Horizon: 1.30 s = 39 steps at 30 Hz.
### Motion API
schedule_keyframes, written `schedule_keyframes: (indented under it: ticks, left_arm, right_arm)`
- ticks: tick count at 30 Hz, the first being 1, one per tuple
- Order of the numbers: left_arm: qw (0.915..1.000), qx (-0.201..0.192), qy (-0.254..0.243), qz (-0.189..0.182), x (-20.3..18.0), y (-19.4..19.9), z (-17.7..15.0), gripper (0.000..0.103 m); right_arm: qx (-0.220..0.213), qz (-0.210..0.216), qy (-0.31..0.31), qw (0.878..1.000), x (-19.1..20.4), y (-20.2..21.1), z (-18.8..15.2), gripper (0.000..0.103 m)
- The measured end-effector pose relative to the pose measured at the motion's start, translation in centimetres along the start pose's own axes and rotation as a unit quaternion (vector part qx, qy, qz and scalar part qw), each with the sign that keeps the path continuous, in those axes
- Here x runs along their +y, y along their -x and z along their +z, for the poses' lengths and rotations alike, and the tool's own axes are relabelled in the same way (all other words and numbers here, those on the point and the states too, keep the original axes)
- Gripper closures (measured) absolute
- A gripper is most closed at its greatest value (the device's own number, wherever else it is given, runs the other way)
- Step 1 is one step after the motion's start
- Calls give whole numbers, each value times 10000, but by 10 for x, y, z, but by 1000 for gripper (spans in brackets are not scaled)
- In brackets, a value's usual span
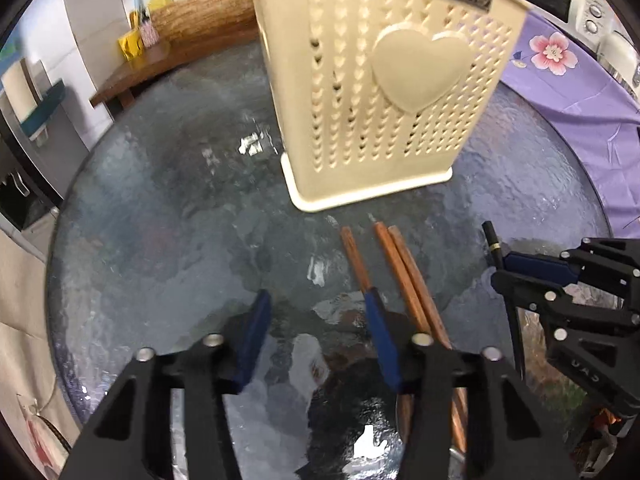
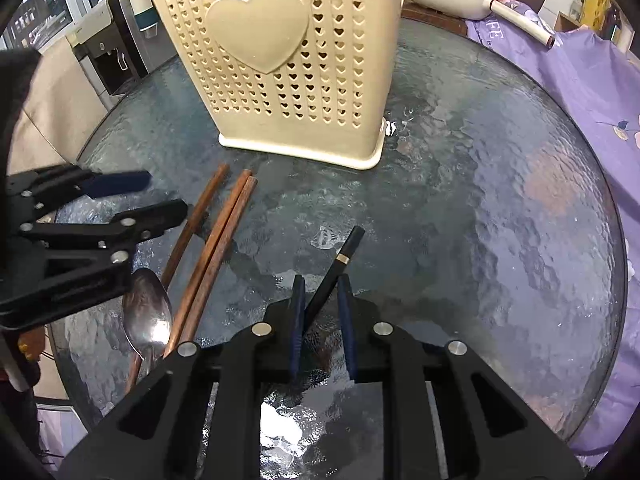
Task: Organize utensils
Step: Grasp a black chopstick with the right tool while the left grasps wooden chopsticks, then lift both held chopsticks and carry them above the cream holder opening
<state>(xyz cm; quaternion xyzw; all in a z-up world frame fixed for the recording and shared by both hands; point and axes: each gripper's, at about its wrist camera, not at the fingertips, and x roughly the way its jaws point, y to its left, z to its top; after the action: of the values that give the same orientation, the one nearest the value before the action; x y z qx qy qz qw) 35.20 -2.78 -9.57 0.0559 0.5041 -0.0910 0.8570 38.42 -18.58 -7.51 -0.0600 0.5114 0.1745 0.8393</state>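
Cream plastic, pierced all over with small hearts, makes up the utensil holder (image 2: 288, 60); it stands upright on the glass table (image 2: 500, 200), ahead of both grippers and well beyond their fingertips. It looks light and stiff, likely to skid on the glass if a utensil knocks its rim.

The three brown wooden chopsticks (image 1: 400, 276) lie flat between the holder and the left gripper (image 1: 316, 332), running under its right finger. They look light, rigid and slightly grippy, but thin and low on slick glass, so the pads would best pinch one near mid-length. The left gripper stands partly spread; its right pad touches or overlaps one stick, and nothing is clamped.

The metal spoon (image 2: 146, 312) lies to the left of the right gripper (image 2: 322, 320), beside the chopsticks. It is smooth and probably slippery; the handle is the better hold.

The black chopstick (image 2: 336, 270), with a pale band, slants between the right gripper's narrowed jaws; whether the pads press it I cannot tell.
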Motion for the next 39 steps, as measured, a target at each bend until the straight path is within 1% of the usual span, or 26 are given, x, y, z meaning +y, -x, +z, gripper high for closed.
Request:
schedule_keyframes:
  ticks: [2,5,9,14,17,21,22,23,24,25,26,28,32,34,37,39]
  left_arm:
    - [10000,-10,-19,14,-2,0,1,58]
    - [9999,38,40,-161,-1,-1,2,58]
    - [9998,65,11,-199,-6,-2,4,58]
    - [9998,128,-154,-26,-14,-13,9,58]
    - [9997,194,-151,-33,-16,-18,16,58]
    - [9996,214,-157,-22,-18,-21,25,58]
    - [9997,183,-171,-23,-19,-21,26,59]
    - [9997,155,-173,-28,-22,-19,25,60]
    - [9998,106,-189,-23,-22,-18,27,65]
    - [9998,57,-196,-23,-23,-17,27,74]
    - [9998,29,-208,-18,-26,-16,25,78]
    - [9997,10,-249,57,-27,-15,25,91]
    - [9996,-40,-254,98,-27,-14,22,92]
    - [9997,-58,-224,85,-28,-13,22,94]
    - [9999,-74,-149,-20,-23,-11,21,96]
    - [9997,-242,-101,-2,-20,-3,23,96]
  right_arm:
    - [42,61,-39,10000,-4,-1,4,86]
    - [74,56,-34,10000,-7,-2,9,86]
    - [88,49,-77,9999,-8,-6,15,86]
    - [118,29,-70,9999,-7,-7,17,86]
    - [173,85,-162,9997,-8,-8,20,86]
    - [185,-17,-247,9995,-2,-13,27,86]
    - [177,5,-288,9994,0,-14,28,89]
    - [162,23,-342,9993,0,-15,29,90]
    - [133,24,-406,9991,0,-16,30,91]
    - [117,19,-436,9990,0,-17,31,92]
    - [87,19,-471,9988,0,-17,31,94]
    - [34,30,-514,9987,-1,-18,30,95]
    - [-42,73,-632,9980,-3,-20,32,95]
    - [-79,80,-638,9979,0,-19,31,95]
    - [-252,110,-613,9977,2,-14,32,95]
    - [-408,168,-573,9974,2,-8,33,95]
